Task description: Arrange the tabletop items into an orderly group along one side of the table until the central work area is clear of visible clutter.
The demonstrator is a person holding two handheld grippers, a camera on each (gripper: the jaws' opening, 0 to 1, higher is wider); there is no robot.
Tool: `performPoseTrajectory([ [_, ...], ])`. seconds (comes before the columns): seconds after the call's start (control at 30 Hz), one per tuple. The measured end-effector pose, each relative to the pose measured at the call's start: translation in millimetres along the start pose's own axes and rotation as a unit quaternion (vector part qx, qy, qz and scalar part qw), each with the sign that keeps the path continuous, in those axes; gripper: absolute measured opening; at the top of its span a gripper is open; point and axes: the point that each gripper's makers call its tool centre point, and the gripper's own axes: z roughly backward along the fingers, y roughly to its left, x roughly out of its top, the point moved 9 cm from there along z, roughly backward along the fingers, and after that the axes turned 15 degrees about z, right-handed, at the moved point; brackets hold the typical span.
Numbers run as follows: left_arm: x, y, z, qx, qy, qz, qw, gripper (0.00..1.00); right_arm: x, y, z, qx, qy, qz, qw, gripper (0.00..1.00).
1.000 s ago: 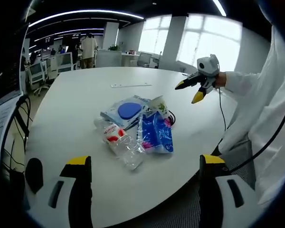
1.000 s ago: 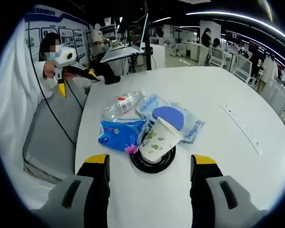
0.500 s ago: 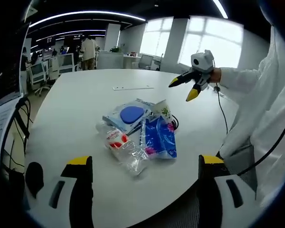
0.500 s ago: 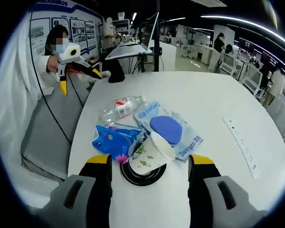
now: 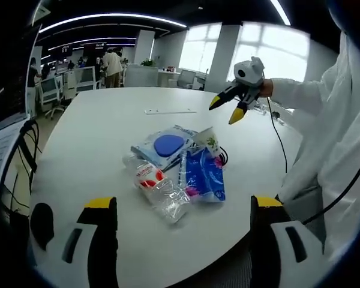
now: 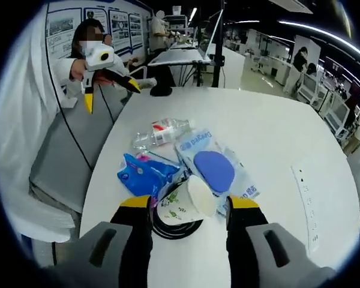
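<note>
A small heap lies mid-table: a clear bottle [image 5: 156, 186] [image 6: 159, 133] with a red label, a blue tissue pack [image 5: 204, 175] [image 6: 143, 174], a clear bag holding a blue disc [image 5: 165, 144] [image 6: 213, 169], and a paper cup [image 5: 205, 140] [image 6: 186, 204] on its side over a black ring [image 6: 173, 228]. My right gripper [image 6: 187, 203] [image 5: 225, 110] is open, its jaws standing on either side of the cup. Back from the heap, my left gripper [image 5: 183, 204] [image 6: 110, 93] is held open off the table's near edge.
A white power strip [image 5: 168, 110] [image 6: 306, 204] lies on the far part of the round white table [image 5: 96, 138]. A person in white sleeves stands at the table's edge. Desks, chairs and other people fill the office behind. A cable hangs from each gripper.
My right gripper has come forward and down over the heap, so the cup now sits between its jaws. The left gripper has hardly moved.
</note>
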Motion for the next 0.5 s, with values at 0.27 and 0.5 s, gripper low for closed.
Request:
performPoseTrajectory([
  [0.27,-2.7,3.1,0,0.004,-0.004,0.009,0.9999,0.94,2.5,-9,-13,0.051,0.019,0.030,0.9980,0.38],
  [0.5,-5.9,5.0,0,0.007,-0.008,0.019,0.9998,0.94,9.1,-15,-27,0.102,0.034,0.053,0.9928,0.30],
])
